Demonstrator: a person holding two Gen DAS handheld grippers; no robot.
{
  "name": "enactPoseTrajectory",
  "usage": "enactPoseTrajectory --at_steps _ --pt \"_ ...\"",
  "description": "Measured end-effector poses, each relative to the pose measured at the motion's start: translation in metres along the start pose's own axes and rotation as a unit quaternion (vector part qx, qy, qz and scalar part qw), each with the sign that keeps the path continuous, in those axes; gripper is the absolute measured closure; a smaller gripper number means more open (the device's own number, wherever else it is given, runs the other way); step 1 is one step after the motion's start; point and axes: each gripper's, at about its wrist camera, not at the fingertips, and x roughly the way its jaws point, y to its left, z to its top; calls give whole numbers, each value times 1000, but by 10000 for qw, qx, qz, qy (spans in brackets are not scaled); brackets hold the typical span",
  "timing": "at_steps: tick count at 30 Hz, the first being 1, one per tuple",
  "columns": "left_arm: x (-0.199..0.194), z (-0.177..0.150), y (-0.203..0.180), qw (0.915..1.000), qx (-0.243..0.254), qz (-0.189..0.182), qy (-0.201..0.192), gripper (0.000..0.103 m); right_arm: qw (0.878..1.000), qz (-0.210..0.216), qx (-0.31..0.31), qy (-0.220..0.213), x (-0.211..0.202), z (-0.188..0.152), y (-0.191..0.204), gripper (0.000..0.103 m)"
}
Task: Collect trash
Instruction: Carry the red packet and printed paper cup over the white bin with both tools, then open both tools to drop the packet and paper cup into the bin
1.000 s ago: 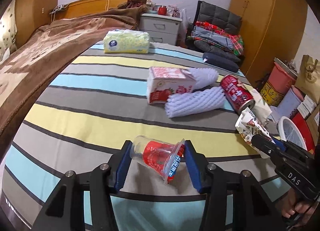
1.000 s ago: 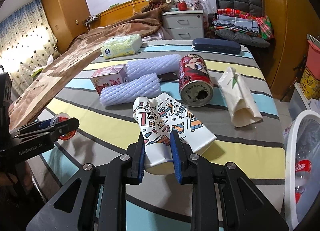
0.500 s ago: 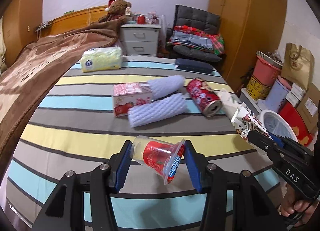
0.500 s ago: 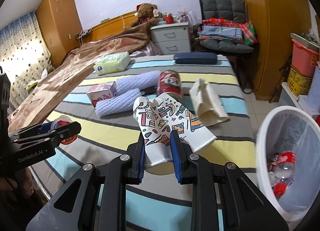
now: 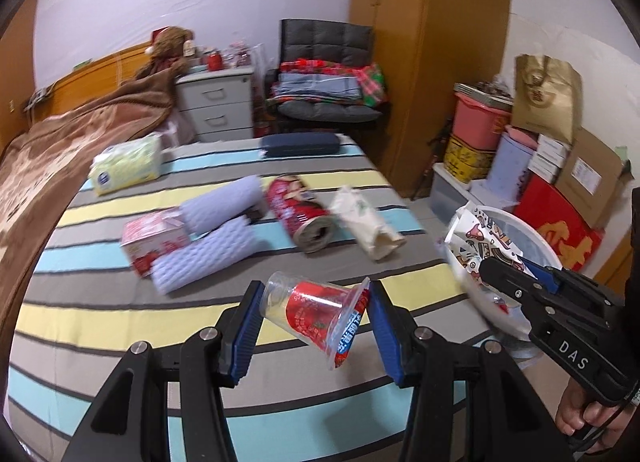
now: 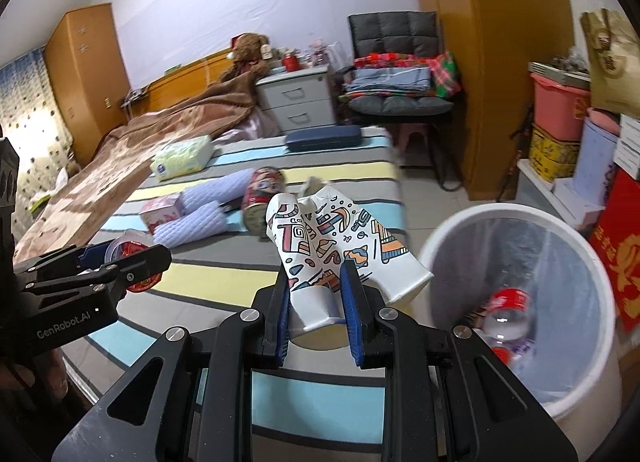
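Step in hand: carry to the bin. Both loads are lifted off the bed (image 5: 120, 314); neither is dropped yet.

Right hand-held gripper (image 6: 316, 294): closed narrow on the patterned paper cups (image 6: 320, 238), two crushed cups pinched near their base, mouths pointing away. The load is held over the bed's edge, just beside the bin (image 6: 576, 246), not yet over its opening. In the left wrist view the same cups (image 5: 476, 238) are seen against the bin rim.

Left hand-held gripper (image 5: 316, 314): closed on the clear plastic cup (image 5: 312, 314) with red label, held sideways between the blue pads (image 5: 248, 326), above the striped bedding and well apart from the bin.

Bin: white, lined with a clear bag, on the floor beside the bed. A plastic bottle (image 6: 508, 310) with red label is already inside.

Left on the bed:
- red can (image 5: 300, 210), on its side
- white paper bag (image 5: 368, 222), just beside the can
- pink carton (image 5: 154, 238)
- two foam sleeves (image 5: 208, 254), touching the carton

Whether the tissue pack (image 5: 128, 164) and blue case (image 5: 300, 142) count as trash cannot be told.

Next move, as judged: the right load is to be shifted right until fully over the opening, then released. Risk: the flared cups may catch the rim. The left cup is to be carried further across before release; a thin wall, so a light squeeze is called for.
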Motion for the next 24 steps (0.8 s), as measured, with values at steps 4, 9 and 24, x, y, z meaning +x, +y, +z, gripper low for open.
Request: enactPoseTrajectory --at_steps 4,9,24 --pt "2 7 -27 9997 192 -164 -33 51 9996 -199 140 -122 -11 0 -16 79" --pt "4 15 -60 9983 434 -388 -96 51 9985 -438 268 -216 -22 -1 -34 79" --pt "33 27 -150 9905 985 -954 12 51 9916 -1115 621 -204 -39 -7 -93 79"
